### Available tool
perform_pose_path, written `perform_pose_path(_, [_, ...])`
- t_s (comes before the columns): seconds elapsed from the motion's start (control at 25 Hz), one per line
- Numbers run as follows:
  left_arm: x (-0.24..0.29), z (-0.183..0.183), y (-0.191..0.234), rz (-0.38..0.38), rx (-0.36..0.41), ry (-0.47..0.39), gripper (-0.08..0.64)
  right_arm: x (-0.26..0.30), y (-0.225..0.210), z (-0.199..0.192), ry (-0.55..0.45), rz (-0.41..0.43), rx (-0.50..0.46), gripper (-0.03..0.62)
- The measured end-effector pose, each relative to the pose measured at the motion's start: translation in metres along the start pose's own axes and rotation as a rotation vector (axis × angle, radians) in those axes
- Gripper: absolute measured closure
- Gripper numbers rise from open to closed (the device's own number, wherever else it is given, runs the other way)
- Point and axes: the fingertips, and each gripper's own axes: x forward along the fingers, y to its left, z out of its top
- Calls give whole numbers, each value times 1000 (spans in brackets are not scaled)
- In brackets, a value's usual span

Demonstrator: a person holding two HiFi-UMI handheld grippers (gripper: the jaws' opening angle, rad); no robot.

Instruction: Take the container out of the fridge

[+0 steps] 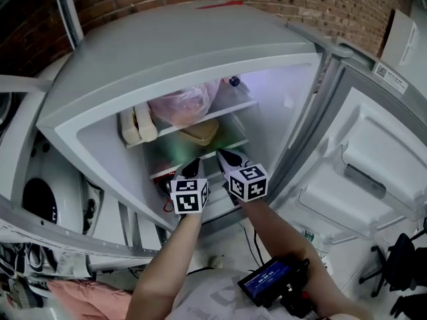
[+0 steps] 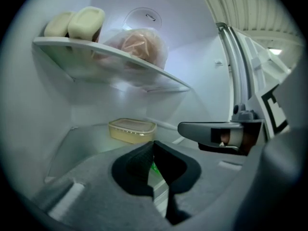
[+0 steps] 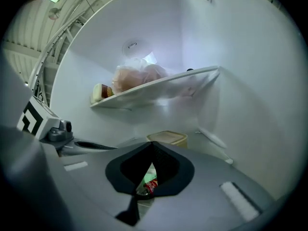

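We hold both claws side by side at the mouth of the open fridge (image 1: 167,39). Our left claw (image 2: 153,146) has its jaws pressed together on nothing, and our right claw (image 3: 151,146) is likewise pressed together and empty. Beyond their tips, well apart from both, the container (image 2: 131,130), a shallow cream tub with its lid on, sits on the lower glass shelf (image 2: 86,141). Above it, the upper shelf (image 2: 163,77) carries a clear plastic bag (image 2: 142,47) of something pink and, at its left end, two pale cream blocks (image 2: 86,20). The fridge door (image 1: 373,145) stands open at our right.
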Motion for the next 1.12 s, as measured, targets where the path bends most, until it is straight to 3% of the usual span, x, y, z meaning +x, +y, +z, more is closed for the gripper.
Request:
perform_pose_path(0.12, [10,11,10,19,-38,9,555,13,-11,6,22,-25,8,581])
perform_pose_path(0.36, [33,23,29,56,-123,62,477,36,-34,13,77,-69,53,540])
perform_pose_path(0.52, [51,26,37,64,-186,110,394,56,-45,12,121,-76,121,442])
perform_pose_path(0.68, [67,26,43,62,-271,156,349,70,-56,6,173,-100,176,400])
perform_pose_path(0.92, [73,26,45,60,-321,187,336,88,-58,-8,259,-80,278,350])
perform_pose_path(1.12, [71,22,50,64,-332,191,336,96,-62,-17,305,-86,355,344])
